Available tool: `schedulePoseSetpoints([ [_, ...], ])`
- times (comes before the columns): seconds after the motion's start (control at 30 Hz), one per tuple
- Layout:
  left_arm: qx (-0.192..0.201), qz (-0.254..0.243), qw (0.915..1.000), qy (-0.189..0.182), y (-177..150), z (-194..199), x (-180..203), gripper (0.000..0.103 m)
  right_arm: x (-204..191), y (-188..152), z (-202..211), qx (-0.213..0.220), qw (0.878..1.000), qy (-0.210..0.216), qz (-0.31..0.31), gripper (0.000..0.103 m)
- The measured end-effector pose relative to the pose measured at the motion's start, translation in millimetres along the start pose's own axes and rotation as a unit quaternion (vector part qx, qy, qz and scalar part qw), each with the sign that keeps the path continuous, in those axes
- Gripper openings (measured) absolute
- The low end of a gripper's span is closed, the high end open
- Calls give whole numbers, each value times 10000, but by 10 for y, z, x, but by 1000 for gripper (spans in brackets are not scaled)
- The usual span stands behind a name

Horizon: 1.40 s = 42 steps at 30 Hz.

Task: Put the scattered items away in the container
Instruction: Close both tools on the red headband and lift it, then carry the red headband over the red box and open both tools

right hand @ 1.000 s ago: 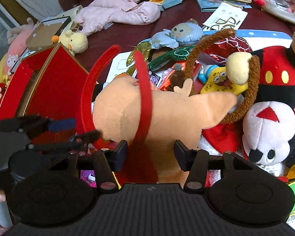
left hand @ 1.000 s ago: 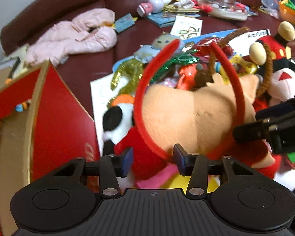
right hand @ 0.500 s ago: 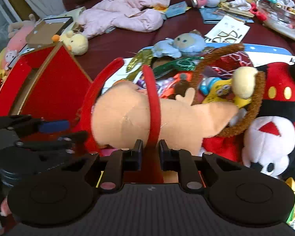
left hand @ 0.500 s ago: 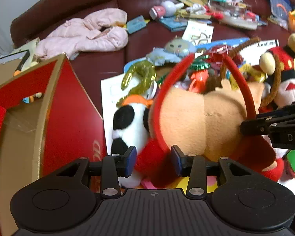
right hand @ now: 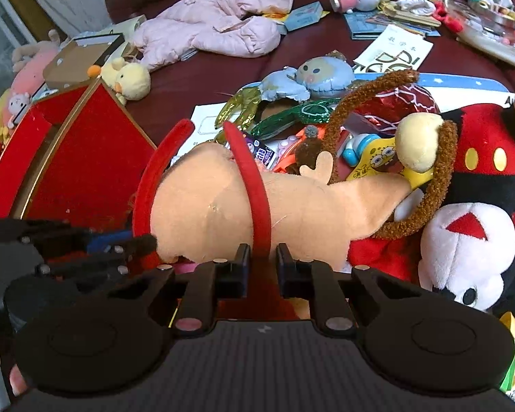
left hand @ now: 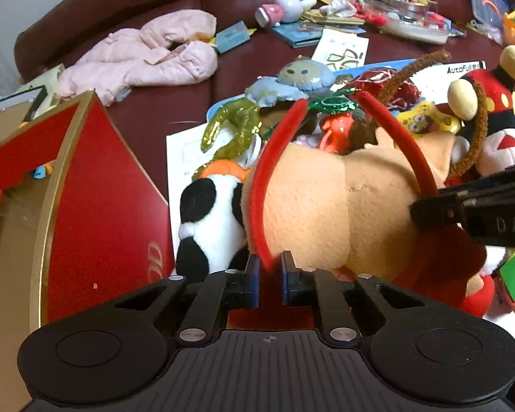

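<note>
Both tongs clench the same red headband: the left tongs (left hand: 269,274) pinch one leg of it and the right tongs (right hand: 261,262) the other, at 6 o'clock in each wrist view. That headband (right hand: 252,185) straddles a peach plush toy (right hand: 285,202), so lifting may drag the plush along or, judging by the thin velvety band, let it slip or spring from the pads. It looks slim, curved and springy. At 9 o'clock stands the red container (left hand: 96,206), open-topped, close beside the pile; further, at 12 o'clock, a pink jacket (left hand: 147,55) lies on the sofa.
</note>
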<state>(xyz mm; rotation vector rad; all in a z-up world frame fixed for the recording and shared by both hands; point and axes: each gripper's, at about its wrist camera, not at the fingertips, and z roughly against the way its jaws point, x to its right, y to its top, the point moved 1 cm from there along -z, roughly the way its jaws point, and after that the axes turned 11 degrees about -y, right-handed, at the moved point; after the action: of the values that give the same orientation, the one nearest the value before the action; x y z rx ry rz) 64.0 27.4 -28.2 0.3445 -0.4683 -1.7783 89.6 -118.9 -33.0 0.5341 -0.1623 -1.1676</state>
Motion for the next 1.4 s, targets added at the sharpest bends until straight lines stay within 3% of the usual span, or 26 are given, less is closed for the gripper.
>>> schedulePoseSetpoints([
  [0.23, 37, 156, 9995, -284, -47, 232, 12, 5, 90, -32, 98, -45, 9999, 50, -151, 9],
  [0.67, 541, -73, 9985, -108, -148, 707, 182, 5, 25, -59, 514, 389, 9992, 112, 42, 9],
  [1.07, 821, 11, 9966, 13, -333, 1009, 227, 7, -111, -118, 718, 604, 9979, 101, 230, 8],
  [1.23, 1436, 429, 9887, 103, -486, 1448, 15, 7, -380, -17, 957, 971, 9938, 274, 466, 7],
  [1.4, 2048, 1143, 9710, 472, -774, 2003, -441, 8, -1020, 108, 1195, 1325, 9826, 733, 1073, 7],
])
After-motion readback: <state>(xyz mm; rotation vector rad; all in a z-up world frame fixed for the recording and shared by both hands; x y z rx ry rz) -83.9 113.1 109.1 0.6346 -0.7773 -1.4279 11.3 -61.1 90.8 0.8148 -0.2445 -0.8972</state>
